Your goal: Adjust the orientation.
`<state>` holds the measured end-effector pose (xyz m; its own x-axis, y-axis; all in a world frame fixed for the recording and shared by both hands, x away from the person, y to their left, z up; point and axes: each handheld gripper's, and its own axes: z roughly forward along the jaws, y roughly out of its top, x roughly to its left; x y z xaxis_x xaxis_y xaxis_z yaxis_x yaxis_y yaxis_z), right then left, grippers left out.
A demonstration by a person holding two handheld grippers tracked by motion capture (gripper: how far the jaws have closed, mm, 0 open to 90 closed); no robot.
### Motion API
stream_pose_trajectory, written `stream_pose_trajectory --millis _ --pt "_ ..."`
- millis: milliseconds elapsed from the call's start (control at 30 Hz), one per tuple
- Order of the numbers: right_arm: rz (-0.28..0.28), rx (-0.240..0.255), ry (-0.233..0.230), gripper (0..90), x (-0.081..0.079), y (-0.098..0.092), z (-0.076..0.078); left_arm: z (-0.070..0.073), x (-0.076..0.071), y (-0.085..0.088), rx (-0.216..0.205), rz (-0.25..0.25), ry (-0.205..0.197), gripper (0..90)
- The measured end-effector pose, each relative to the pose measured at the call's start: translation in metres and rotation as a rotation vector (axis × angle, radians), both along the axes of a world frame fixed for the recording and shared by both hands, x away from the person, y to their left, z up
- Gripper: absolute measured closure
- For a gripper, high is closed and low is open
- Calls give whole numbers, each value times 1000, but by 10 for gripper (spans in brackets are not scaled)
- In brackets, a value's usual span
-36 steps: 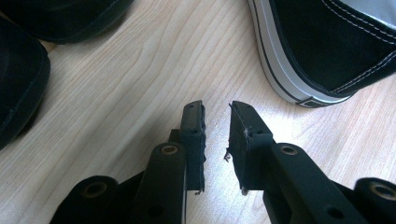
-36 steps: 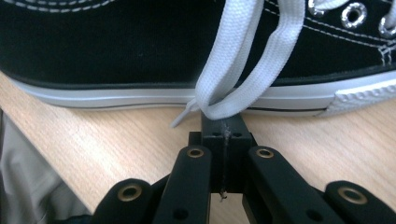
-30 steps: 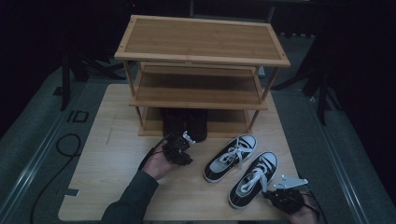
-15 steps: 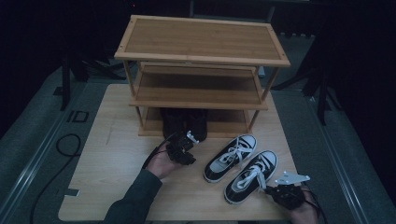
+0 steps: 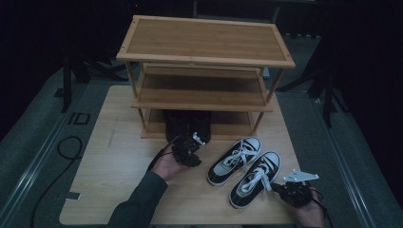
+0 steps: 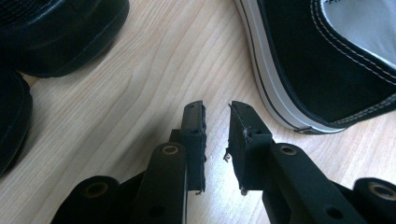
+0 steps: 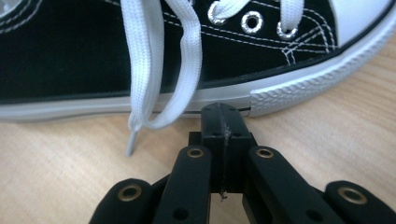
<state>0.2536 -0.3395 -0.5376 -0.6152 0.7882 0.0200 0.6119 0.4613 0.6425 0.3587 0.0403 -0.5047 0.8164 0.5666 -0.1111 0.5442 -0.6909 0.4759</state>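
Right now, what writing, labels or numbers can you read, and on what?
"ID": dark marking on the grey floor left of the table.
Cut-off black print on the sneaker's white insole in the left gripper view: unreadable.
Nothing legible on the rack or the black shoes.

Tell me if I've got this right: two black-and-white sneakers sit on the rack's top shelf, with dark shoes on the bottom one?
Not quite. The sneakers sit on the table in front of the rack, not on its top shelf, as the high view shows. The dark shoes are on the bottom shelf.
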Motion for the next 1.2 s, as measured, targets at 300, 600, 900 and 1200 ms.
stream_pose_trajectory --millis 300,600,900,1200 --pt "36 15 1 900 3 8 0 -1 4 -3 14 -13 -1 767" --pt "39 29 -12 900 1 7 -1 -2 7 -20 15 -33 -7 771" --pt "-11 37 -31 900 1 -11 4 -4 12 -31 44 -69 -26 898" --pt "-45 38 -52 890 5 -20 8 -10 16 -48 77 -100 -26 900"
